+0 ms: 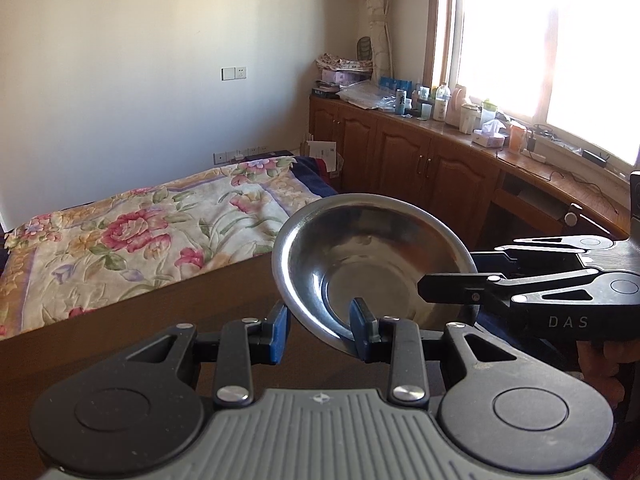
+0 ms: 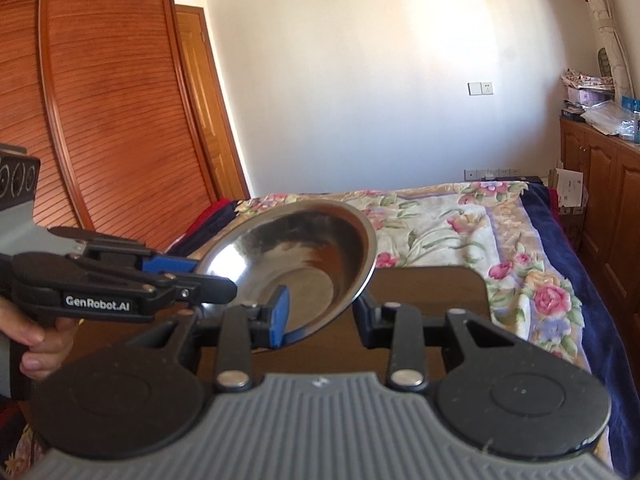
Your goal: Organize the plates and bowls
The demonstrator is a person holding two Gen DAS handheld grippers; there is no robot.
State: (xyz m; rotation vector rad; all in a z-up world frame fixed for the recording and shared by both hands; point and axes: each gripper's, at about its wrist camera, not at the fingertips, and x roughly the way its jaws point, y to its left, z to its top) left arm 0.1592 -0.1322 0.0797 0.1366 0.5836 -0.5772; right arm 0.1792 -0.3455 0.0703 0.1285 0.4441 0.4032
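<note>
Mid-carry with one shallow round stainless-steel bowl, nothing yet set down.

Pinched from two sides: left gripper, at lower centre of its own view, narrowed onto the near wall of the bowl with one blue pad inside and the other outside; right gripper, at lower centre of its view, likewise closed on the rim, one blue pad within and the other hidden behind the metal. Tilted, empty, and held clear above the dark brown wooden table, with the floral bedspread beyond at middle left. No other plates or bowls visible, nor any stack or rack, so impossible to say how much is already sorted. By judgement, early or midway: left to do, carrying this bowl to its place, releasing, then any remaining pieces.
</note>
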